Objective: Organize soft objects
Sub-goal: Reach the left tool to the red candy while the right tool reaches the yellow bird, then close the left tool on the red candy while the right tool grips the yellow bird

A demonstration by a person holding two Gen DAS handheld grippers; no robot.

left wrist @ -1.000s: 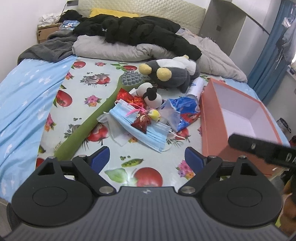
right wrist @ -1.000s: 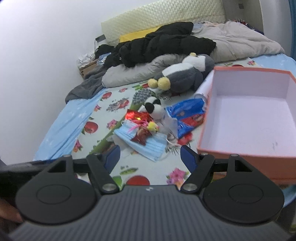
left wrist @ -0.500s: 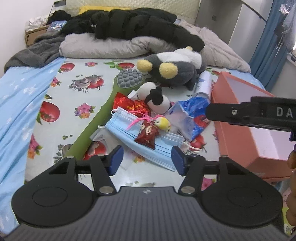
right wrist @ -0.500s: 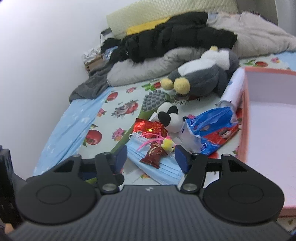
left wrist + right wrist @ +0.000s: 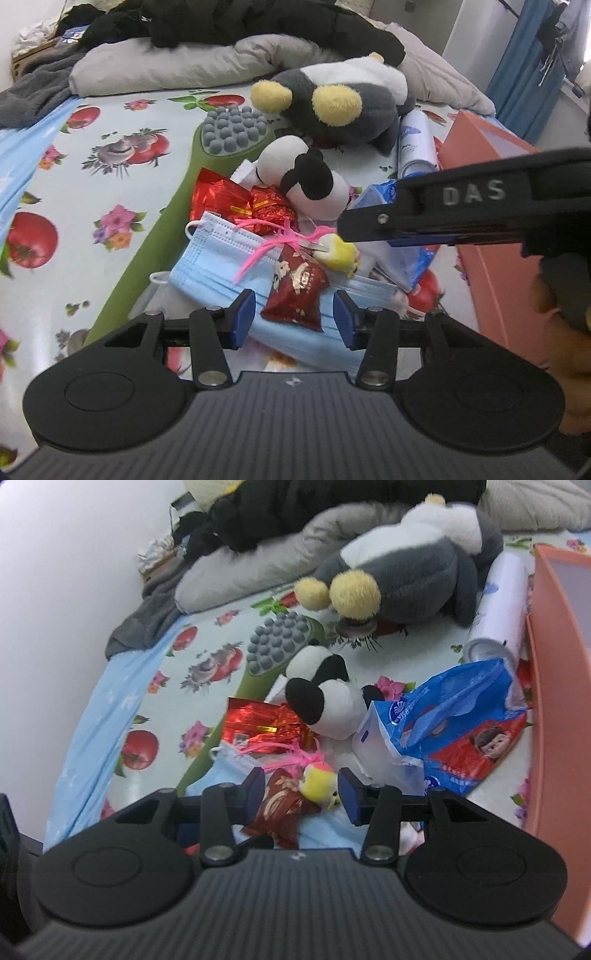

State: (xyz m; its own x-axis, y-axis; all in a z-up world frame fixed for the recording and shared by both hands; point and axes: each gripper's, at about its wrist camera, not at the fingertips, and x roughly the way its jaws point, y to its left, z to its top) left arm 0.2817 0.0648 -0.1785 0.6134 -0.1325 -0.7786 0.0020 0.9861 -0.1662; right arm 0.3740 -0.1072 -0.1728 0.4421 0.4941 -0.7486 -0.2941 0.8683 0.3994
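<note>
A pile lies on the fruit-print bedsheet: a small yellow plush toy (image 5: 318, 780) with a pink string (image 5: 269, 242), a dark red snack packet (image 5: 297, 291), a blue face mask (image 5: 218, 258), a black-and-white plush (image 5: 306, 181) and a big grey plush (image 5: 351, 96). My right gripper (image 5: 301, 794) is open, its blue pads either side of the yellow toy, not touching. In the left wrist view its finger reaches in from the right to the yellow toy (image 5: 341, 253). My left gripper (image 5: 293, 317) is open, low over the red packet and mask.
A pink open box (image 5: 554, 672) stands at the right. A green massage paddle (image 5: 192, 184), red foil wrappers (image 5: 236, 199), a blue plastic bag (image 5: 454, 720) and a white spray can (image 5: 498, 605) lie around the pile. Pillows and dark clothes lie at the bed's head.
Both grippers moved forward and down toward the pile. The right gripper now brackets the yellow toy; its finger has come further left across the left wrist view.
</note>
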